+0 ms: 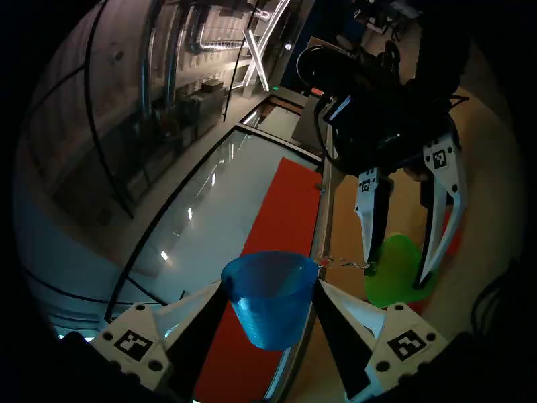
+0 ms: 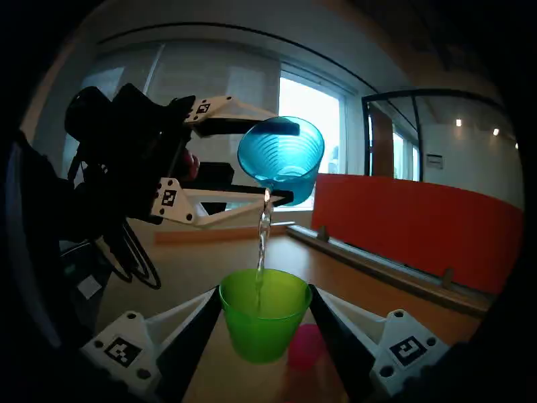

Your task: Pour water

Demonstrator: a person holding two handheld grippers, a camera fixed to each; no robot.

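Note:
A blue plastic cup [image 1: 270, 299] sits between the fingers of my left gripper [image 1: 268, 302], which is shut on it. In the right gripper view that blue cup [image 2: 280, 159] is tipped, and a thin stream of water [image 2: 263, 242] falls from its rim into a green cup [image 2: 264, 322]. My right gripper [image 2: 264, 322] is shut on the green cup and holds it upright above the wooden table [image 2: 201, 269]. The left gripper view shows the right gripper [image 1: 399, 262] farther off, pointing down, with the green cup [image 1: 396, 269] between its fingers.
A red panel [image 2: 416, 228] stands along the table's far edge with a metal rail [image 2: 376, 265] at its foot. A pink object [image 2: 305, 346] lies on the table just under the green cup. Large windows [image 2: 309, 127] are behind. Black cables [image 2: 134, 262] hang at the left.

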